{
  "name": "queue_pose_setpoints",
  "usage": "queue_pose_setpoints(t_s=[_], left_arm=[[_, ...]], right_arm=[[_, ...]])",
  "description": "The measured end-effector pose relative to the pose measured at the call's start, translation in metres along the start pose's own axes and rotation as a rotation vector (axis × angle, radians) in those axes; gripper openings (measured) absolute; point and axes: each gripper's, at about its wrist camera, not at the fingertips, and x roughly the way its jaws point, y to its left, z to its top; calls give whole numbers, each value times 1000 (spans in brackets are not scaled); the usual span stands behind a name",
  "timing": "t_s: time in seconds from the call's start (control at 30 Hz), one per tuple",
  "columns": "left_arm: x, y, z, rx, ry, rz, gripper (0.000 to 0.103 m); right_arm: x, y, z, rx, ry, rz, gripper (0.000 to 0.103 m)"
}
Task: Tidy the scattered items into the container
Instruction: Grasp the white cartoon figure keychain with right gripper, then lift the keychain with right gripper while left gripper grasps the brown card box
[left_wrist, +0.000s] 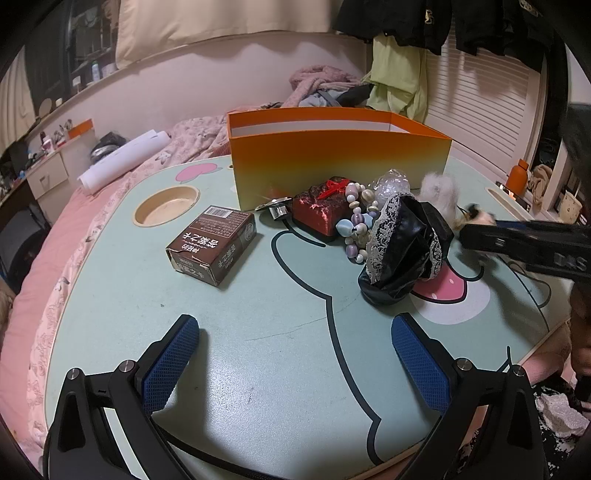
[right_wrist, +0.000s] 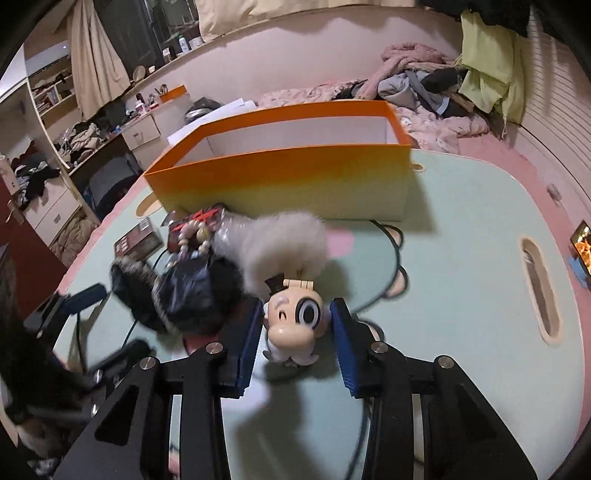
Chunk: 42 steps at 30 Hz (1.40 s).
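On the pale green table (left_wrist: 258, 350), everything placed against the orange container (left_wrist: 340, 166), left to right:

Cup recess (left_wrist: 166, 205): a round sunken ring in the tabletop, left of the container's near-left corner, nothing in it.

Brown carton (left_wrist: 212, 243): lying flat in front of the container's left end, apart from it, barcode end toward the container.

Metal clip (left_wrist: 277, 210): small and shiny, just before the container's front wall, touching the red box.

Red box (left_wrist: 321, 210): glossy, with a red bow on top, close against the front wall near its middle.

Bead bracelet (left_wrist: 360, 225): pastel beads draped over the red box's right edge.

Black lace pouch (left_wrist: 402, 251): crumpled, in front of the beads, farther from the container than they are.

Container: open-topped, white inside; no item shows in the part of its interior that can be seen.

Left gripper (left_wrist: 295, 365): blue pads spread wide over bare tabletop, well in front of the container, nothing between them.

Right gripper (right_wrist: 295, 332): in front of the container's right half, pads drawn in narrow on either side of the toy figure (right_wrist: 295, 321); the left pad meets its head, contact on the right I cannot tell.

Toy figure: cream head with one big eye and a small black hat, its grey fluffy tail (right_wrist: 284, 243) reaching toward the container.
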Motion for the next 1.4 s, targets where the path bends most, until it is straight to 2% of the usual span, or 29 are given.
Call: queue_pose_setpoints(t_s=[0.27,0.53,0.7,0.77,0.8,0.83,0.9,1.0,1.13,1.2,1.23,1.3,1.33,1.4], left_arm=[[0,0,0,7,2,13,103],[0,0,0,8,2,14,103],[0,0,0,7,1,14,103],[0,0,0,7,1,13,103],[0,0,0,7,1,13,103],[0,0,-1,7,1,14,103],[0,0,-1,7,1,13,103],[0,0,-1,7,0,14,103],[0,0,-1,7,1,14,103],[0,0,-1,7,1,14,103],[0,0,-1,7,1,14,103],[0,0,-1,7,1,14,103],[-1,0,-1,7,1,14,103],[0,0,-1,7,0,15,103]], right_arm=[[-26,5,-23,11,-64,44,39],[-17,7,-28,-5,-39,7,39],[-15,10,-33,-38,-56,-32,39],[-13,14,-34,-57,-56,-49,42],[-13,15,-35,-65,-56,-55,48],[-12,17,-35,-74,-56,-65,60],[-9,20,-35,-92,-47,-110,72],[-4,20,-33,-106,-49,-155,72],[-3,15,-30,-97,-59,-162,72],[-3,13,-29,-97,-64,-157,68],[-4,12,-29,-99,-70,-157,55],[-6,10,-29,-98,-85,-153,42],[-7,8,-29,-92,-90,-149,38],[-8,6,-30,-78,-101,-130,37]])
